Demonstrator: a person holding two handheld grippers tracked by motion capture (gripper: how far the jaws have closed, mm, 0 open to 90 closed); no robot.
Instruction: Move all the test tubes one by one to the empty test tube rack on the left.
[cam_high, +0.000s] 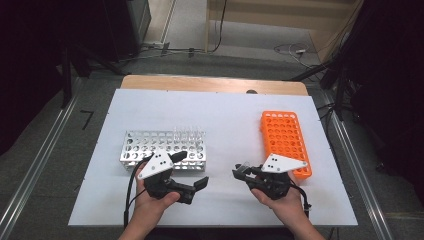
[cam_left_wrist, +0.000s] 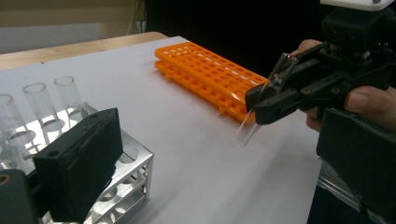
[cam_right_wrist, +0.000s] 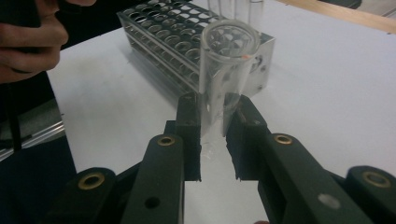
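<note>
My right gripper (cam_high: 241, 172) is shut on a clear glass test tube (cam_right_wrist: 225, 70), which stands tilted between its jaws above the white sheet. In the left gripper view the same tube (cam_left_wrist: 264, 100) hangs slanted in that gripper, its closed end just above the sheet. My left gripper (cam_high: 192, 170) stands wide open with nothing between its fingers (cam_left_wrist: 79, 163), right in front of the silver metal rack (cam_high: 162, 149). Several empty clear tubes (cam_high: 189, 134) stand in that rack's far right corner. An orange plastic rack (cam_high: 285, 142) lies to the right, behind my right hand.
A white sheet (cam_high: 225, 115) covers the wooden table, with bare sheet between the two racks. Dark stands and cables surround the table on the floor beyond its far edge.
</note>
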